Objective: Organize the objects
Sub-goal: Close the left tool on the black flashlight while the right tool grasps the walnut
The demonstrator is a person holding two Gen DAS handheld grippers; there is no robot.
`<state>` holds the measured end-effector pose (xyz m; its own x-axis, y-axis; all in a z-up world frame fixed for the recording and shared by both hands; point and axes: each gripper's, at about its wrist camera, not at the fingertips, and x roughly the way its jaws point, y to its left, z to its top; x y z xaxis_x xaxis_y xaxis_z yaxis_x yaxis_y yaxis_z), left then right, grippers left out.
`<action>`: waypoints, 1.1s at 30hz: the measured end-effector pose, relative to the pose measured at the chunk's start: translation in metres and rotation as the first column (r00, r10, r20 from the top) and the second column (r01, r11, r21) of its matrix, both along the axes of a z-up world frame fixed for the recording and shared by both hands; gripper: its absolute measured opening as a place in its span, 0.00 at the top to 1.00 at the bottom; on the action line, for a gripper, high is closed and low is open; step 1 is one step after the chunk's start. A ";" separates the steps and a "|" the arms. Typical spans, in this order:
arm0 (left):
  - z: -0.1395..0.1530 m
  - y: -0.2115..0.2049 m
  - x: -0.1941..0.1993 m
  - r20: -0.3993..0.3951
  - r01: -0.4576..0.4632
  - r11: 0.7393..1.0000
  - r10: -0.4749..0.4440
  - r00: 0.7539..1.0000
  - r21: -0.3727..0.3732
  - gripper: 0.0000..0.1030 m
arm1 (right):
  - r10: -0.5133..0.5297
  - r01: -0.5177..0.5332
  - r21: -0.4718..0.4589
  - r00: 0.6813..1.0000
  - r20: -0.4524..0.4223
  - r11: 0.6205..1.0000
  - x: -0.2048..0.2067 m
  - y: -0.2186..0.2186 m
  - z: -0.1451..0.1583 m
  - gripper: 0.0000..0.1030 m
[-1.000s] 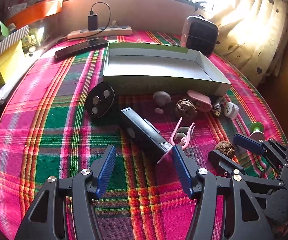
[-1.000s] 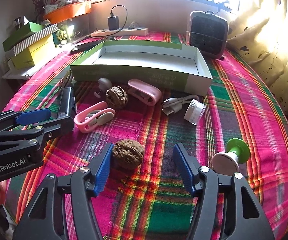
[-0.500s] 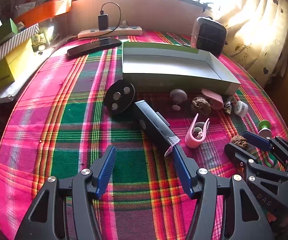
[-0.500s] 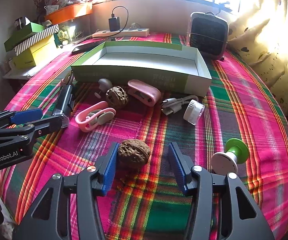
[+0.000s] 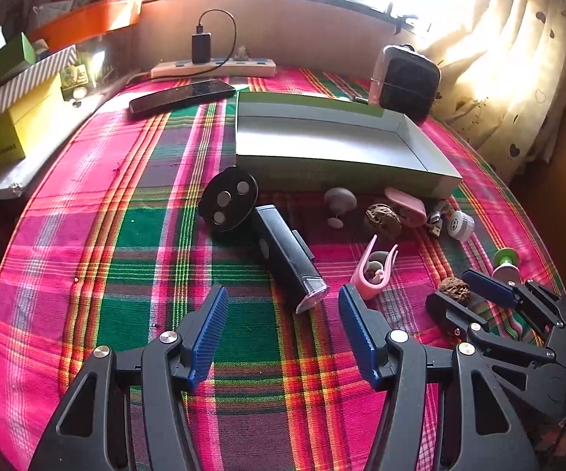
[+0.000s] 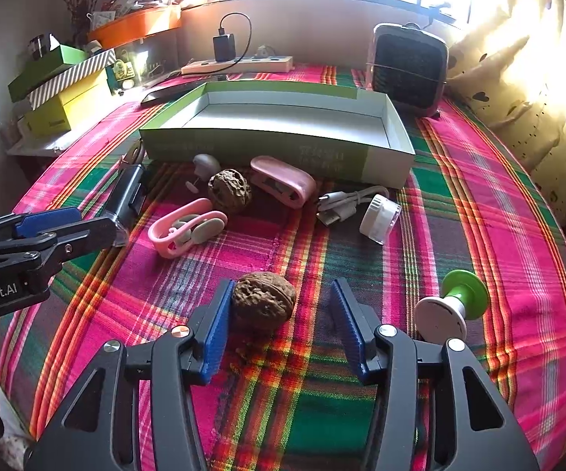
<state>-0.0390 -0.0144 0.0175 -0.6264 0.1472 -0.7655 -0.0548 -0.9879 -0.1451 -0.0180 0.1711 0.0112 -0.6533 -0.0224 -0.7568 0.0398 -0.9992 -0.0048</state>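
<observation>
1. The right gripper has its fingers apart — a brown walnut sits between them on the checked cloth, touching the left pad.
2. The left gripper is wide apart too, holding nothing — the black flashlight lies just in front.
3. The green box sits farther back.

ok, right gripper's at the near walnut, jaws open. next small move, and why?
Probably close the right gripper on the walnut. The walnut sits between the open jaws, against the left finger with a gap to the other, resting on the cloth. The green box behind is empty, a likely drop spot. The left gripper is open with nothing between its fingers.
</observation>
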 end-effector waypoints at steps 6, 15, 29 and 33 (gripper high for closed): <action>-0.002 0.001 -0.011 0.002 -0.018 1.000 0.018 1.000 -0.018 0.44 | 0.000 0.000 0.000 1.000 0.000 1.000 0.000 0.000 0.000 0.51; -0.005 0.006 -0.024 -0.004 -0.016 0.999 0.016 1.000 -0.039 0.44 | 0.000 0.000 -0.002 1.000 0.000 1.000 0.000 0.000 0.000 0.51; -0.012 0.006 -0.037 0.022 -0.023 0.996 0.026 0.999 -0.091 0.45 | 0.000 0.000 -0.002 1.000 0.000 1.000 -0.001 0.001 0.000 0.51; -0.012 0.002 -0.038 0.018 -0.029 0.995 0.031 0.999 -0.097 0.49 | 0.000 0.000 -0.002 1.000 0.000 1.000 -0.001 0.001 0.000 0.51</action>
